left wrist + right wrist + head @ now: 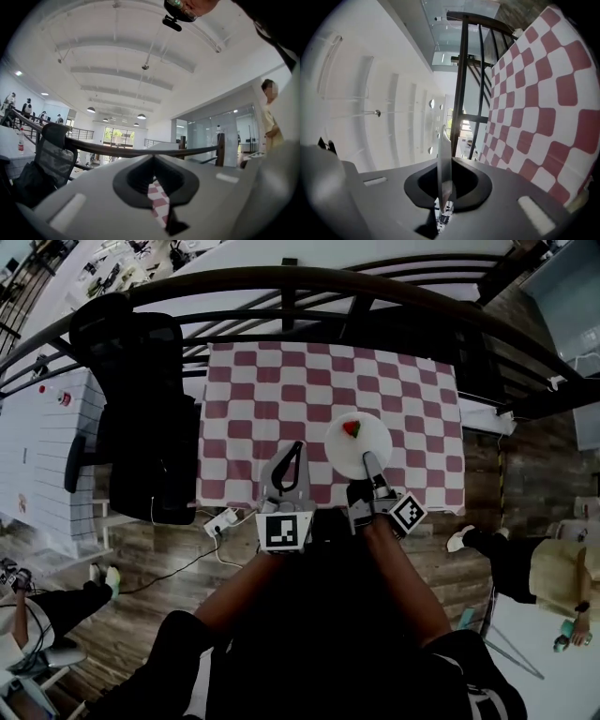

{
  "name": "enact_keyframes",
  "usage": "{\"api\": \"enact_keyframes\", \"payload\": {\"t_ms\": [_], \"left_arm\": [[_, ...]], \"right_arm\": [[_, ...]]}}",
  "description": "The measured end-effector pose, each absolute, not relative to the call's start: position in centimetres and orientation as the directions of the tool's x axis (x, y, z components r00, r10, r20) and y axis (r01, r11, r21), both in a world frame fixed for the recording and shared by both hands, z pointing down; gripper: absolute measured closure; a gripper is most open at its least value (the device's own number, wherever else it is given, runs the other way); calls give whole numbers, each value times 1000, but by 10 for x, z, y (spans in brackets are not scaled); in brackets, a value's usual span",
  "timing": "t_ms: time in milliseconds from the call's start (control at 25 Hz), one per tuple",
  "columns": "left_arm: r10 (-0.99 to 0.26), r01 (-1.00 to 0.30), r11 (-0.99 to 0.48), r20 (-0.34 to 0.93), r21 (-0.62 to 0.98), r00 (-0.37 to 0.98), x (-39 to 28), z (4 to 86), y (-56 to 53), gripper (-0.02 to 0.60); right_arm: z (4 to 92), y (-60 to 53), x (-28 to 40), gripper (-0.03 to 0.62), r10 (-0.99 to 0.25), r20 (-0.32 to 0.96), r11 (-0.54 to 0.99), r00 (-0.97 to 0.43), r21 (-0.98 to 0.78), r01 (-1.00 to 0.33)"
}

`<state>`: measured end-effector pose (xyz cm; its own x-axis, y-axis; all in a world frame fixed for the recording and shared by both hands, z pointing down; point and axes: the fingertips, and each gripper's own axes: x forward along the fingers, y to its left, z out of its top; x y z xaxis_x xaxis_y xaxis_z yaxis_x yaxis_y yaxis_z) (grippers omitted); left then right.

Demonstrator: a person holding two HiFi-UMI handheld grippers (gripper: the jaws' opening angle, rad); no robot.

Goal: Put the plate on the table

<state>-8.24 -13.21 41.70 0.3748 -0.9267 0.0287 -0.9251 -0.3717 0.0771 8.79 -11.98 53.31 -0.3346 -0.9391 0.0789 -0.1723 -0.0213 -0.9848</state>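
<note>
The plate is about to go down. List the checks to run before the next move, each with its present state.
1. Right tool clamped on the plate rim: ok.
2. Plate parallel to the checked tablecloth: ok, seen edge-on in the right gripper view.
3. Red and green food resting on the plate, away from its rim: ok.
4. Plate down on the tablecloth: not ok, the right gripper view shows a gap.
5. Cloth directly beneath the plate free of things: cannot tell, hidden by the plate.
6. Left tool empty and apart from the plate: ok.
</note>
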Motion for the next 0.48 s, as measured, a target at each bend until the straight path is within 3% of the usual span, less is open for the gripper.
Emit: {"api": "enact_keyframes", "payload": {"t_ms": [480], "left_arm": [[-921,-930,-366,128,43,368,-42,450,-196,572]], "right_arm": [[596,-179,98,582,-876,133,-19,-464,-970,-242]]}}
